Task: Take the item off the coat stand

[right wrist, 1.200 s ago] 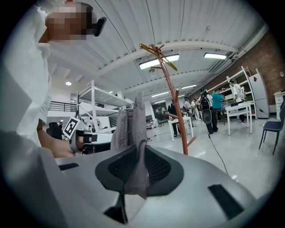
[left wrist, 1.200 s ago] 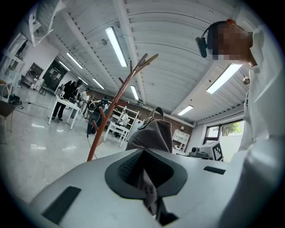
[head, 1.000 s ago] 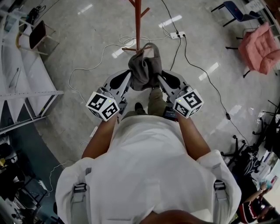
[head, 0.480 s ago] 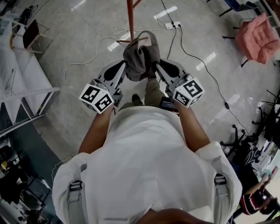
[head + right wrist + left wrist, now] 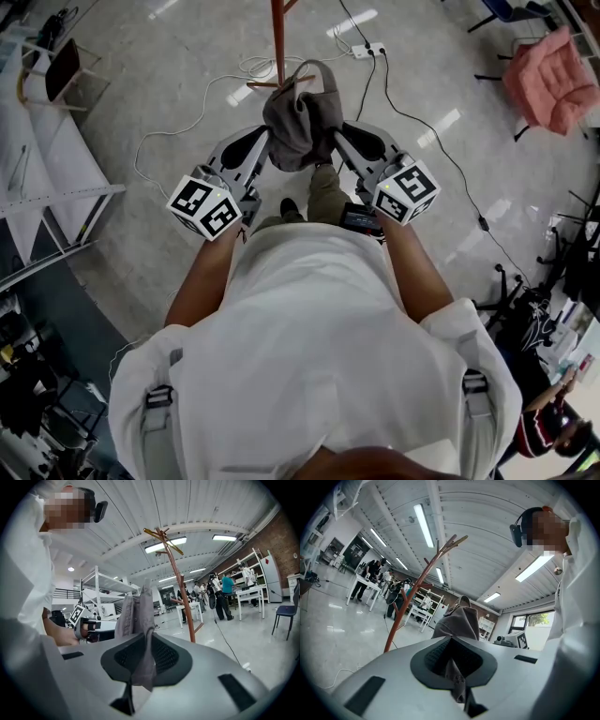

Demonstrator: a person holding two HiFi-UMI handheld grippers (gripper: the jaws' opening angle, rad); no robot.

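Glossy grey floor (image 5: 197, 47), white shelving (image 5: 56, 155)

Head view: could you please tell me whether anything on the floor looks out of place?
Loose cables sprawl over the floor from a power strip and around the coat stand, which makes them a likely trip hazard. The grey cloth looks undamaged.

The right gripper (image 5: 143, 665)'s jaws have just been closing tighter on the grey garment (image 5: 300, 127) between them.
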